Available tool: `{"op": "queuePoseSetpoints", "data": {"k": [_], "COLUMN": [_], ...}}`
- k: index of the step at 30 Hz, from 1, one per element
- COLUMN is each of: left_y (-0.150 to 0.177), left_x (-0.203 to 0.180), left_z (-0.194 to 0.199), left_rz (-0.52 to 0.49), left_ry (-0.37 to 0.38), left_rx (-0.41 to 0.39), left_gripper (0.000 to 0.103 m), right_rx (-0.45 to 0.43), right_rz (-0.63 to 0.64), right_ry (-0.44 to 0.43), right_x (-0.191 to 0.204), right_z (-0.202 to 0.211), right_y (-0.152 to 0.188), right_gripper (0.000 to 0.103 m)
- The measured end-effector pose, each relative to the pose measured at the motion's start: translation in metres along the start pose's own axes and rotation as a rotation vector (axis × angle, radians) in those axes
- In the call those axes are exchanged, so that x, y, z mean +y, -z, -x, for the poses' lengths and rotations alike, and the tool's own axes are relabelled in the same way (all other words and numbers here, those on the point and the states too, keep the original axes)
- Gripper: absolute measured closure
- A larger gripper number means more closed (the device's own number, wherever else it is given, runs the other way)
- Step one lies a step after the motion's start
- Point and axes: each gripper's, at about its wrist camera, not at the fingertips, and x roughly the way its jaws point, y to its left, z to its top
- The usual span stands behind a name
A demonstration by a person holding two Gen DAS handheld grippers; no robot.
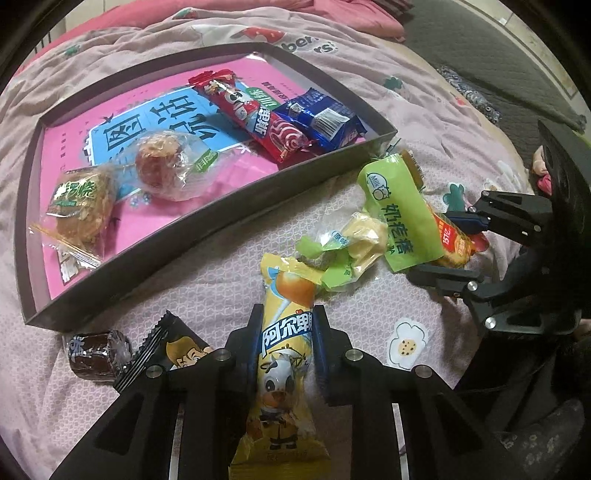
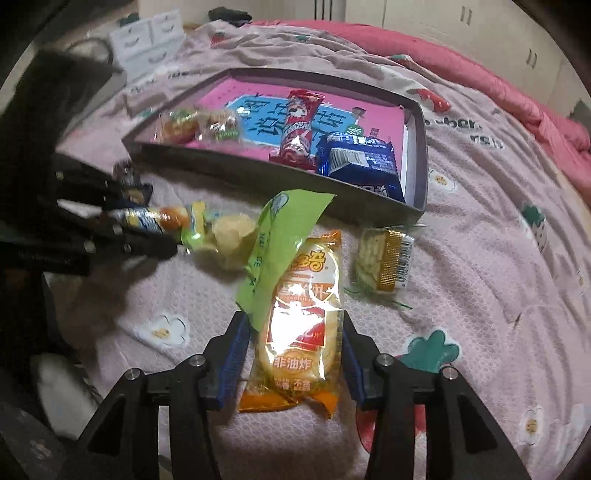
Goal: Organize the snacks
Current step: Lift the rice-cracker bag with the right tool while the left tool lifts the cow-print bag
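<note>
My left gripper (image 1: 287,332) is shut on a long yellow snack pack (image 1: 284,354) that lies on the pink quilt. My right gripper (image 2: 293,332) stands around an orange cracker pack (image 2: 299,332); its jaws sit close at the pack's sides, and I cannot tell if they press it. A green milk-bar pack (image 2: 280,251) lies across the cracker pack's top. The dark shallow box (image 1: 229,199) behind holds a red bar (image 1: 258,118), a blue pack (image 1: 325,118) and two clear-wrapped cakes (image 1: 162,166).
Beside my left gripper lie a small brown candy (image 1: 94,356) and a dark sachet (image 1: 166,347). A pale yellow sweet (image 1: 364,240) lies between the grippers. A gold-ended cracker pack (image 2: 382,262) lies right of my right gripper. A white drawer unit (image 2: 147,33) stands far back.
</note>
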Motion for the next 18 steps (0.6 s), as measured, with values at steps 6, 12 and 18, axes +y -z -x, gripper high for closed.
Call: {"op": "queuePoseSetpoints", "data": {"k": [6,12,18], "left_y": [0.001,0.002,0.000], "left_x": [0.003,-0.002,0.002], "left_z": [0.001,0.002,0.019], "left_rz": [0.009,0.015,0.059], "left_ry": [0.000,-0.011,0.010], "left_rx": [-0.004,-0.019,-0.061], "left_gripper": [0.078,0.078,0.078], "right_rx": [0.003,-0.011,-0.110], "right_rz": [0.028,-0.036,-0.332], "right_ry": [0.039,-0.010,-0.223], "right_x": [0.002,-0.006,-0.055], "right_z": [-0.003,-0.005,0.013], "right_y": [0.000,-0.004,0.005], "right_gripper": [0.058,0.066,0.067]}}
